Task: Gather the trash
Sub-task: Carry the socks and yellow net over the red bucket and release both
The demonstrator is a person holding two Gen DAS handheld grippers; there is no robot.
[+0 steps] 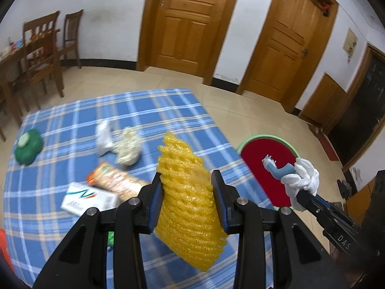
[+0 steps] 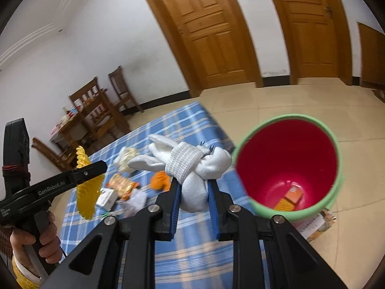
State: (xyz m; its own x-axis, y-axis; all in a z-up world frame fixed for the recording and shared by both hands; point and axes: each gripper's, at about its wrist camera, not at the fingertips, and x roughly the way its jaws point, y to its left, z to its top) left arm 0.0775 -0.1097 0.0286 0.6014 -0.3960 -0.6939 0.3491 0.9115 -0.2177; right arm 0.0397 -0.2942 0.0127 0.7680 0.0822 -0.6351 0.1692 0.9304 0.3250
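Note:
My left gripper (image 1: 186, 177) is shut on a yellow foam fruit net (image 1: 187, 192), held upright above the blue plaid table (image 1: 144, 110). My right gripper (image 2: 192, 183) is shut on a white knotted cloth bundle (image 2: 190, 168) with a grey-blue piece sticking out of it (image 1: 280, 169). Just right of that bundle, beside the table's edge, stands a red bin with a green rim (image 2: 298, 116); orange packaging (image 2: 291, 197) lies at its bottom. The right wrist view shows the left gripper (image 2: 101, 167) and the net (image 2: 87, 192) at the left, held by a hand (image 2: 36, 240).
On the table lie a green object (image 1: 27, 148), a white plastic bag (image 1: 103, 137), crumpled paper (image 1: 128, 145), a snack wrapper (image 1: 115, 180), a white box (image 1: 89, 197) and an orange scrap (image 2: 160, 180). Wooden chairs (image 1: 41, 55) stand at the far left, and two wooden doors (image 1: 187, 21) are behind.

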